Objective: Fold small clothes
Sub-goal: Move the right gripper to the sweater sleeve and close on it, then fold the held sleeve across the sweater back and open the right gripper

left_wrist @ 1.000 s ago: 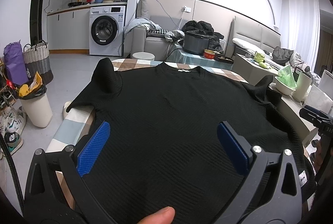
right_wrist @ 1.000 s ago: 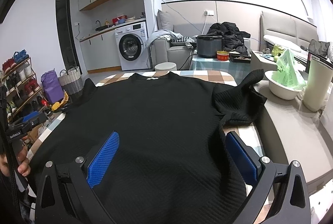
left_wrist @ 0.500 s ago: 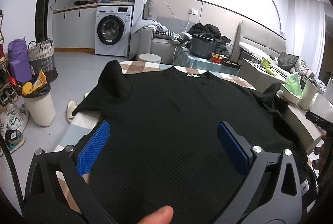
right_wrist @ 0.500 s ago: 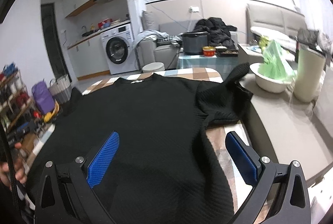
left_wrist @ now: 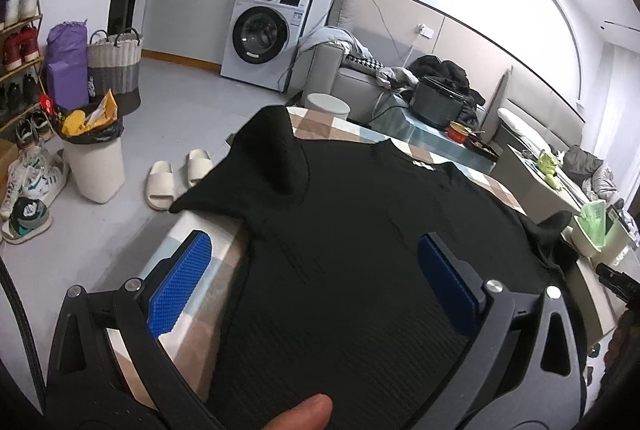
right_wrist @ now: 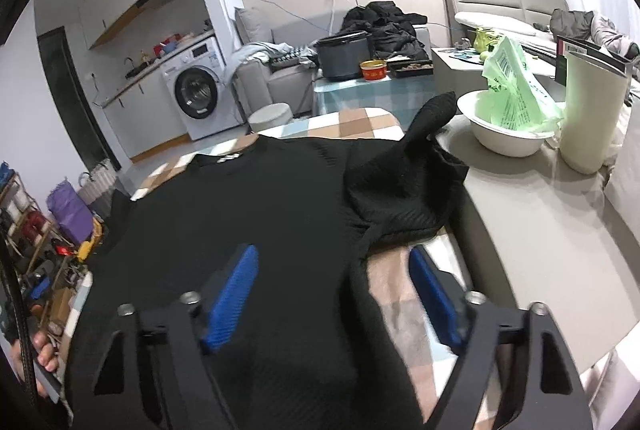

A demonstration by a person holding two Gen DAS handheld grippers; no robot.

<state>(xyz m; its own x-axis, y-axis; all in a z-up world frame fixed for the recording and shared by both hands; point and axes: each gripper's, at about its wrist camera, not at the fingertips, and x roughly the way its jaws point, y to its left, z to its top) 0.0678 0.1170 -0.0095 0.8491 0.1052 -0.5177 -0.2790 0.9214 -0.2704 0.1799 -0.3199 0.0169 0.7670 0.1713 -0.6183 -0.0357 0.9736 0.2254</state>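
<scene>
My left tongs [left_wrist: 316,278] are spread wide over the left edge of the black shirt [left_wrist: 360,250]; my right tongs [right_wrist: 336,294] gape across its right edge. The shirt lies flat on the checkered table [left_wrist: 192,294], sleeves bunched.

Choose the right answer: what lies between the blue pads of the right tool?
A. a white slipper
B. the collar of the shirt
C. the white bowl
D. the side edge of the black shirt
D: in the right wrist view, the right tool is open and straddles the side edge of the black shirt on the checked cloth.
</scene>
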